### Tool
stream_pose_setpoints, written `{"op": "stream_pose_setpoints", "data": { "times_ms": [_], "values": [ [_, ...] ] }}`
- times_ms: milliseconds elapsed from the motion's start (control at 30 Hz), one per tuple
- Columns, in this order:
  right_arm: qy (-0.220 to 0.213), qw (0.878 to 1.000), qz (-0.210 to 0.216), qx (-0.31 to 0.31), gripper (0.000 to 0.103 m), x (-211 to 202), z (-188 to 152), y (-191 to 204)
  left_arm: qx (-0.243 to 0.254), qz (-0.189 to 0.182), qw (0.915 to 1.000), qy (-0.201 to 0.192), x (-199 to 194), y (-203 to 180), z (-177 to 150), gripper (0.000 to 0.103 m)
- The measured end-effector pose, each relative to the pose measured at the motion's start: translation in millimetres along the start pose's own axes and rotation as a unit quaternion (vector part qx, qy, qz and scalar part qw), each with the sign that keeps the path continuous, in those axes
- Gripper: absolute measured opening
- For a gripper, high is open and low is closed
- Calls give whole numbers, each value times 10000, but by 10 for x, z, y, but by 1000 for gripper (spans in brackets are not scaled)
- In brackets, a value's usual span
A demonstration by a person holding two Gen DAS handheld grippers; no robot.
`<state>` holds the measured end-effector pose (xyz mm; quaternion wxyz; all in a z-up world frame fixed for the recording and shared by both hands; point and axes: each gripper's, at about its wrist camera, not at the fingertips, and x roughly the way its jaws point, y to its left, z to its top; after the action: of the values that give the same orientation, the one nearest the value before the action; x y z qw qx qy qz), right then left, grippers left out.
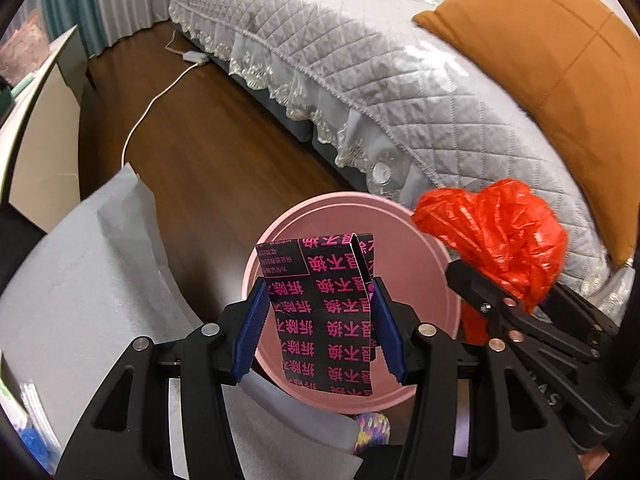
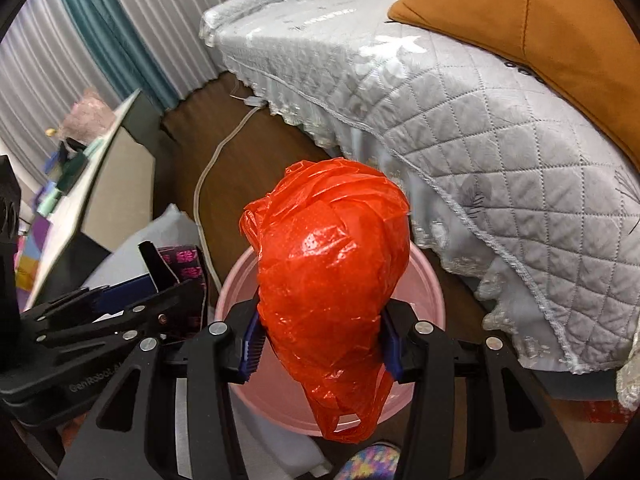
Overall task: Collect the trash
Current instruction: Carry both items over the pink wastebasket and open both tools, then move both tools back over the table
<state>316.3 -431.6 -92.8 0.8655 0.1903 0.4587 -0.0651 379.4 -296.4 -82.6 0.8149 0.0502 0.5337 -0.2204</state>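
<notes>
Both pieces of trash hang over the pink bin (image 1: 436,264), which stands on the wood floor (image 1: 208,152) just beside the sofa (image 1: 360,80). The left gripper (image 1: 320,332) pinches a black box (image 1: 324,312) with pink print by its two side faces, the blue pads (image 1: 254,328) pressed flat against the card, so the box stands upright and squarely over the bin's mouth; a let-go from here would likely drop it straight in. The right gripper (image 2: 320,344) is clamped on a crumpled red bag (image 2: 332,276), gripped low on the bundle, with a loose handle loop dangling under the fingers (soft film like this will probably cling or drift as it falls). In the left view the bag sits nearer the bin's rim on the sofa side than its centre, so it may need a small shift inward before release. Neither item is in the bin yet. A white cable (image 1: 152,100) runs along the floor, well apart from the bin.
</notes>
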Motion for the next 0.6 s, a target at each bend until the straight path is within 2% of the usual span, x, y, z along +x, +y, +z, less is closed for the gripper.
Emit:
{"op": "stream_pose_setpoints", "data": {
  "times_ms": [167,233,267,300,367,467,600],
  "values": [
    [173,9998,-132,6,51,160,6,-41,-65,61,9999,114,174,17,3,51],
    [140,9994,-309,9,62,184,14,-60,-62,190,9997,146,217,26,22,52],
    [76,9992,-380,43,69,177,22,-83,-58,238,9996,146,229,41,34,58],
    [37,9992,-398,91,76,165,29,-106,-57,304,9994,149,246,56,51,69],
    [5,9990,-391,221,87,149,39,-154,-129,384,9992,67,246,128,75,79],
    [-10,9989,-406,224,90,144,45,-145,-222,352,9991,79,248,202,80,81],
    [-111,9985,-520,103,92,99,49,-99,-317,555,9978,153,288,275,50,82]
  ]
}}
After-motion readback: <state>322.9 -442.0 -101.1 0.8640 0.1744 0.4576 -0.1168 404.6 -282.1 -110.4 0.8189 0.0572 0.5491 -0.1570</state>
